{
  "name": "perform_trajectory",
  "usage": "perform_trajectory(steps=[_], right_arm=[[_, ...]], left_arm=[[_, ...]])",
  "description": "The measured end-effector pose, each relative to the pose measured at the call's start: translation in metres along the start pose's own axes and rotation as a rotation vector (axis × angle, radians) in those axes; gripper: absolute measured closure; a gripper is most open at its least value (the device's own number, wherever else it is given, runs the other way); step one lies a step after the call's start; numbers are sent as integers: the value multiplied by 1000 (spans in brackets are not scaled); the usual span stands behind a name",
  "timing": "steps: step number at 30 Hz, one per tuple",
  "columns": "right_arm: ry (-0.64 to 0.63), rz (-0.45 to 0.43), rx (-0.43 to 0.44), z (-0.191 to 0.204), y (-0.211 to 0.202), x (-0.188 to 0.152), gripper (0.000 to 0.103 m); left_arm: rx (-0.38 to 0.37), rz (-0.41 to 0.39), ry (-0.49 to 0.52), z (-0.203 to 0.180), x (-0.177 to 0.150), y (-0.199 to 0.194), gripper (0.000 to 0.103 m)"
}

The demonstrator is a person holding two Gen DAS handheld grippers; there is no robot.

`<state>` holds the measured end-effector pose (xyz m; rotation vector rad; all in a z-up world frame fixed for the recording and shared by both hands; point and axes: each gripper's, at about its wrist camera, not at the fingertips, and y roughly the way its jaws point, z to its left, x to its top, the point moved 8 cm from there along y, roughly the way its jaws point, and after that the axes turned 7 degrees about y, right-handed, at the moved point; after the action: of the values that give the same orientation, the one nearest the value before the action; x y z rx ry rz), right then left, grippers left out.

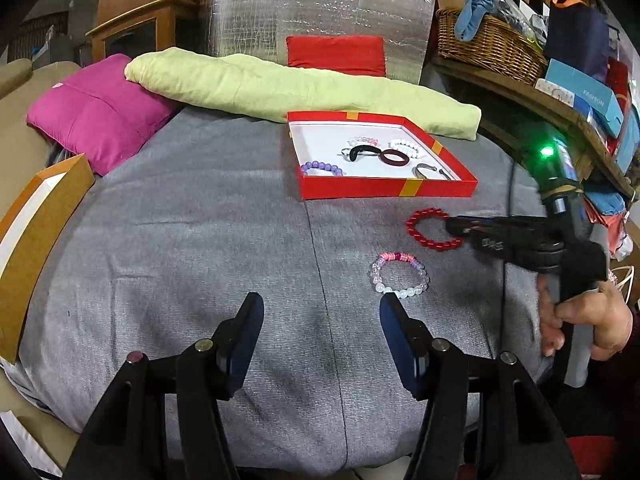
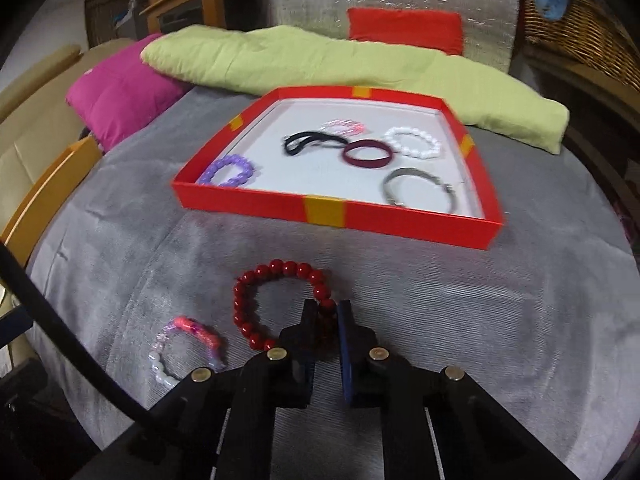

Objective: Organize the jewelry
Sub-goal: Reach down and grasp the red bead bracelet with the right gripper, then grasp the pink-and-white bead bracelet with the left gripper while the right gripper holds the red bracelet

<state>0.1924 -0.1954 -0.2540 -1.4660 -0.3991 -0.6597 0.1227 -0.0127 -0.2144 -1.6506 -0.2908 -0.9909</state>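
A red bead bracelet (image 2: 276,276) lies on the grey cloth in front of the red tray (image 2: 324,210); it also shows in the left wrist view (image 1: 424,216). My right gripper (image 2: 327,307) is shut on the red bracelet's near side; it also shows in the left wrist view (image 1: 452,226). A pink and clear bead bracelet (image 1: 400,276) lies just beyond my left gripper (image 1: 322,304), which is open and empty above the cloth. It also shows in the right wrist view (image 2: 184,348). The tray (image 1: 384,188) holds several bracelets and bands.
A green cushion (image 1: 280,88) and a pink cushion (image 1: 100,112) lie behind the tray. An orange box lid (image 1: 36,240) stands at the left edge. A wooden shelf with a wicker basket (image 1: 488,48) is at the right.
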Motion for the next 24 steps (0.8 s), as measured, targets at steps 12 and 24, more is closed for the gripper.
perform_trajectory(steps=[12, 24], right_arm=[[207, -57, 16, -82, -33, 11, 93], [321, -11, 70, -111, -35, 8, 93]], left_arm=[[-17, 29, 36, -19, 1, 17, 42], [-93, 5, -48, -23, 13, 26, 42]])
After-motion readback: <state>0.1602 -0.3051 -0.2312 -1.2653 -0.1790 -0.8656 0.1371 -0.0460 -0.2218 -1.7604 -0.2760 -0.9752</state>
